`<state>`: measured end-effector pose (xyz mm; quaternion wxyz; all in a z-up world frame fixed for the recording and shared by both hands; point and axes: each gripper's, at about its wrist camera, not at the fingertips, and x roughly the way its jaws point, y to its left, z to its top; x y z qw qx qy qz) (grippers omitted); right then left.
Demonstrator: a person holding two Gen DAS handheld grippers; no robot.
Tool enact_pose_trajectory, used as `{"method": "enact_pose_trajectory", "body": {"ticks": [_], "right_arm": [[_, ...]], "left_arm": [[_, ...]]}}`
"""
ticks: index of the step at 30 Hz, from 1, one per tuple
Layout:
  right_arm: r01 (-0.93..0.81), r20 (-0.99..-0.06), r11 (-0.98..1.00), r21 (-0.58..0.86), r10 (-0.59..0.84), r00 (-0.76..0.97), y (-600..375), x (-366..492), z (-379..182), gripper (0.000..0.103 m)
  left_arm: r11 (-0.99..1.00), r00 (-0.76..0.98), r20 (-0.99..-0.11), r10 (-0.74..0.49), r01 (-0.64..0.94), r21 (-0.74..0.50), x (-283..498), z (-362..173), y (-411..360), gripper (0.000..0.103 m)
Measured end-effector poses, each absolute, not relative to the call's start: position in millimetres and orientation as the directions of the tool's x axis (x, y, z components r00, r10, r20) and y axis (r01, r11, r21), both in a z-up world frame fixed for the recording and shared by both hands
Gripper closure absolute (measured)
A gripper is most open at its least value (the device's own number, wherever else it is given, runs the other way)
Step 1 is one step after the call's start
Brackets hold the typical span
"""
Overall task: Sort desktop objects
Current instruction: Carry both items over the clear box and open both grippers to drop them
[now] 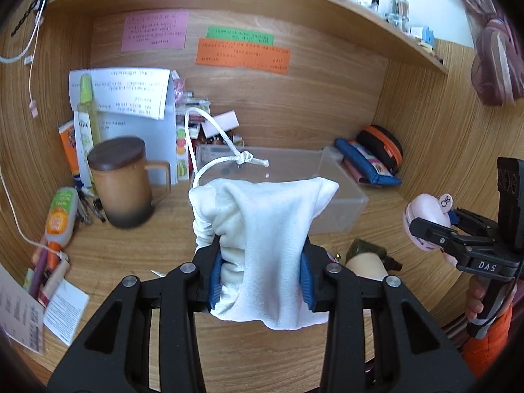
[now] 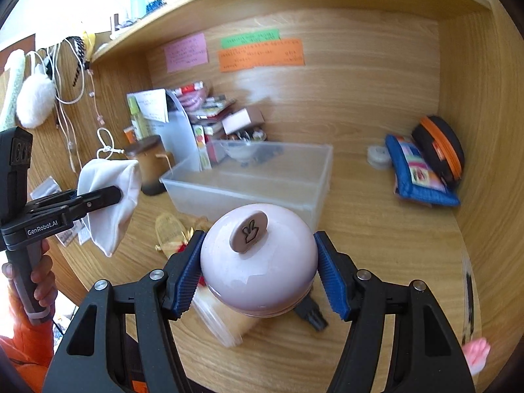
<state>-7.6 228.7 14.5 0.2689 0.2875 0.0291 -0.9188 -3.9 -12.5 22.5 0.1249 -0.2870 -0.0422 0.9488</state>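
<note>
My left gripper (image 1: 260,278) is shut on a white drawstring pouch (image 1: 265,229) and holds it above the desk, in front of a clear plastic bin (image 1: 340,203). The pouch also shows in the right wrist view (image 2: 108,193), held by the left gripper (image 2: 114,196). My right gripper (image 2: 258,271) is shut on a round pink jar with a rabbit tab (image 2: 258,258), raised over the desk near the bin (image 2: 249,186). The jar (image 1: 425,216) and right gripper (image 1: 422,226) show at the right of the left wrist view.
A brown lidded mug (image 1: 122,180) stands left of the bin. Papers, bottles and small boxes crowd the back left. A blue pouch (image 2: 419,177) and a black-orange case (image 2: 439,150) lie at the right wall. A clear cup (image 2: 222,321) and a gold item (image 2: 170,232) lie under the jar.
</note>
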Motion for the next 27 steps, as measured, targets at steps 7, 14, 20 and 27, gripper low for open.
{"method": "enact_pose_trajectory", "body": {"ticks": [7, 14, 20, 27], "right_arm": [[0.560, -0.509, -0.824, 0.084, -0.518, -0.687, 216.5, -23.6, 44.8, 0.041], [0.578, -0.489, -0.814, 0.061, -0.530, -0.694, 201.0, -48.9, 63.6, 0.041], [0.594, -0.511, -0.801, 0.070, -0.540, -0.668, 188.9, -83.8, 67.1, 0.041], [0.590, -0.571, -0.805, 0.062, -0.513, -0.641, 175.2, -127.9, 55.7, 0.041]], "left_arm": [[-0.952, -0.793, -0.527, 0.307, -0.268, -0.151, -16.7, 47.3, -20.9, 0.065], [-0.949, -0.755, -0.577, 0.312, -0.278, -0.149, -58.7, 52.2, -26.2, 0.065], [-0.952, -0.742, -0.599, 0.301, -0.275, -0.137, -93.2, 55.8, -24.4, 0.065], [-0.956, -0.733, -0.620, 0.282, -0.269, -0.116, -133.3, 54.9, -16.3, 0.065]]}}
